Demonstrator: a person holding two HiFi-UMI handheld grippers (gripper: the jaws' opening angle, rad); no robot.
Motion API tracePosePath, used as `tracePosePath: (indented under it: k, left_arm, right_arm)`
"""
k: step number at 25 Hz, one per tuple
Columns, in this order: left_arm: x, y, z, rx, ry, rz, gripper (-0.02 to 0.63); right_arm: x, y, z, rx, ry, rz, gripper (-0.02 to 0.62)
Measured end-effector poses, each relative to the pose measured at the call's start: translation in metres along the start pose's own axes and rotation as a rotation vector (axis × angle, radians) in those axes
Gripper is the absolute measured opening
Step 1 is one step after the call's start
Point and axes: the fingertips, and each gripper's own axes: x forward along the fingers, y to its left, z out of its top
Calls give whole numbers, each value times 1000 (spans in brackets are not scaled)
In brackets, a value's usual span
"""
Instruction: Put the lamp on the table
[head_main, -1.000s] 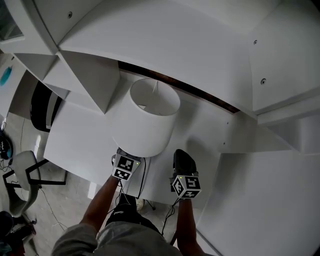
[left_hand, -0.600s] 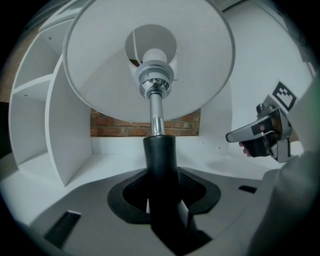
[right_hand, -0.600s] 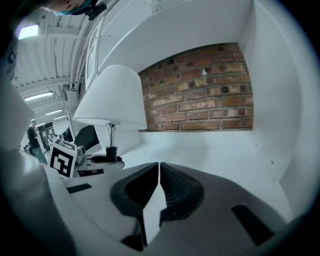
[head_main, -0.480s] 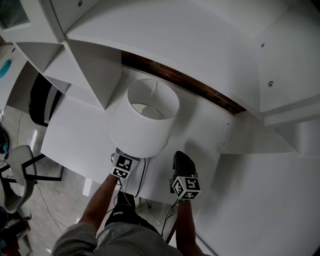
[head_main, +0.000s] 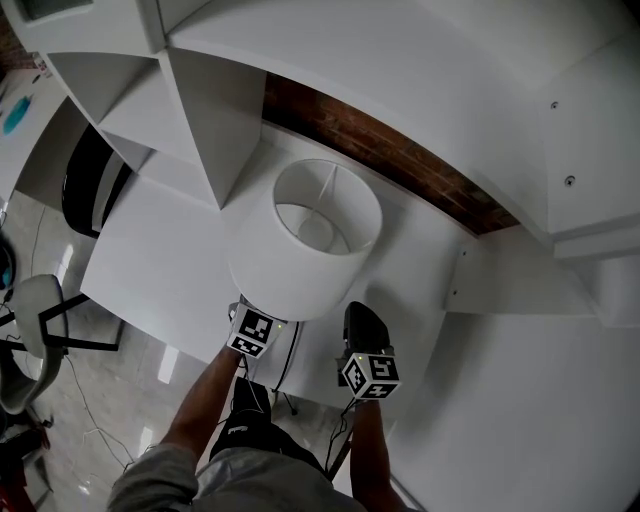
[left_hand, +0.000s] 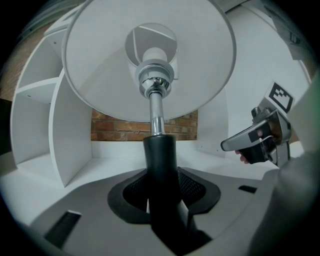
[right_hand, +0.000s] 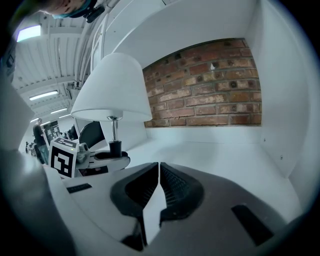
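A lamp with a white drum shade (head_main: 305, 240) and a chrome stem (left_hand: 156, 112) stands upright over the white table (head_main: 150, 270). My left gripper (left_hand: 161, 172) is shut on the lamp's black lower stem (left_hand: 160, 155). In the head view only its marker cube (head_main: 254, 331) shows below the shade, and the lamp's foot is hidden. My right gripper (head_main: 363, 318) hovers just right of the lamp over the table's front edge, its jaws shut with nothing between them. The right gripper view shows the shade (right_hand: 116, 87) and the left gripper (right_hand: 102, 159) to its left.
A brick wall (head_main: 400, 160) runs behind the table under a white shelf. White shelf partitions (head_main: 215, 130) stand left of the lamp, and a white side panel (head_main: 480, 280) stands to the right. A chair (head_main: 30, 340) and cables are on the floor at the left.
The head view has tipped, showing more of the brick wall. The lamp stays in my left gripper and sits slightly further right in the frame. My right gripper has barely shifted.
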Motion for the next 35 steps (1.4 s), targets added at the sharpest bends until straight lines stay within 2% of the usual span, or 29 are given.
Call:
tracePosePath:
  k: [12, 23, 30, 35]
  left_arm:
    - [-7, -2, -3, 27, -84, 28, 147]
    - [-14, -7, -7, 58, -160, 74, 147]
    - [-15, -5, -7, 37, -180, 73, 146]
    - [-16, -8, -10, 44, -163, 78, 146]
  right_arm:
    - [-5, 14, -13, -41, -61, 29, 26]
    - [-21, 7, -21, -89, -134, 11, 26]
    - [-28, 2, -33, -76, -159, 0, 26]
    - [-32, 8, -38, -75, -168, 5, 26]
